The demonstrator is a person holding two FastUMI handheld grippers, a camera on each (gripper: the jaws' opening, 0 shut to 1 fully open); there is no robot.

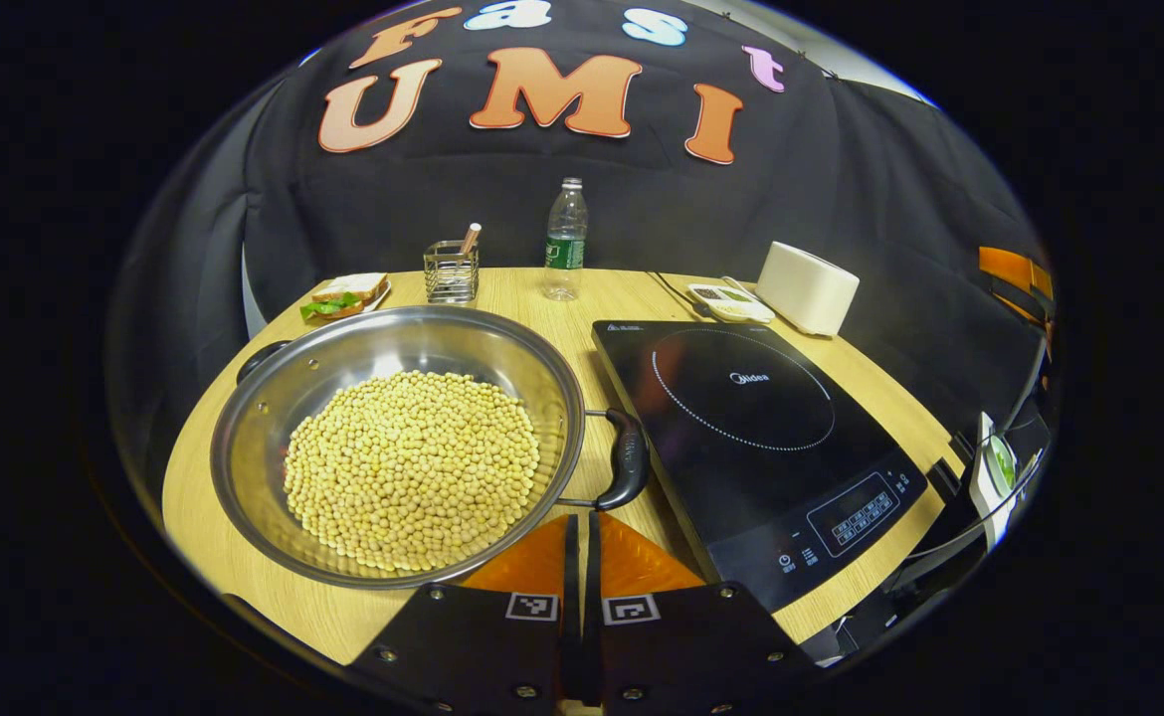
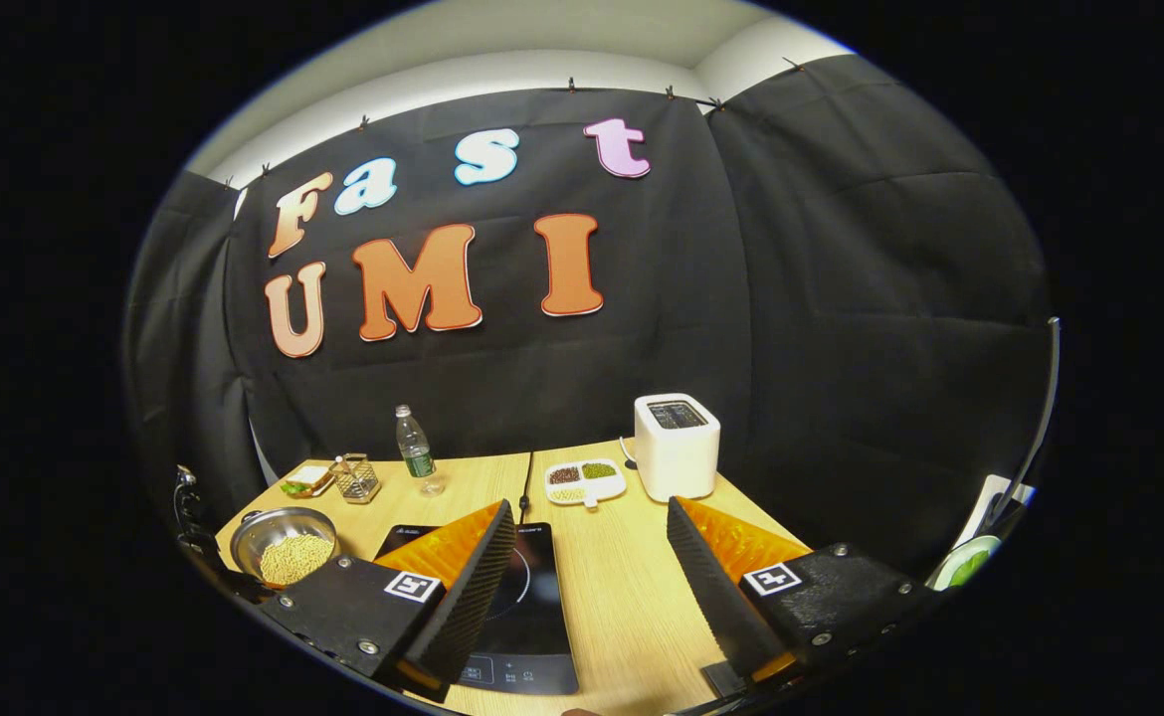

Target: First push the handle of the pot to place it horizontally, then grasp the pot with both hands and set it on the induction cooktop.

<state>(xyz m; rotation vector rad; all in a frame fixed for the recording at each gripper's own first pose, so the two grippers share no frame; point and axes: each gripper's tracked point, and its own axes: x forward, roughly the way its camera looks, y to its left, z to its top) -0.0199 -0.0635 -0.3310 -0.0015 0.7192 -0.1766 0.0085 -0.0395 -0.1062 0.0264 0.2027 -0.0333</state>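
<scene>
On the table (image 1: 522, 288), the pot (image 1: 398, 443) sits just left of the induction cooktop (image 1: 751, 438).

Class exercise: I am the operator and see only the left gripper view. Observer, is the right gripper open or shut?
Observer: Open. The right gripper has its fingers spread wide.
Operator: What lies below it?
Observer: The flat black induction cooktop on one side and the bare light wooden table on the other.
Operator: What fills the white divided tray?
Observer: The white divided tray holds brown, green and pale grains in separate compartments.
</scene>
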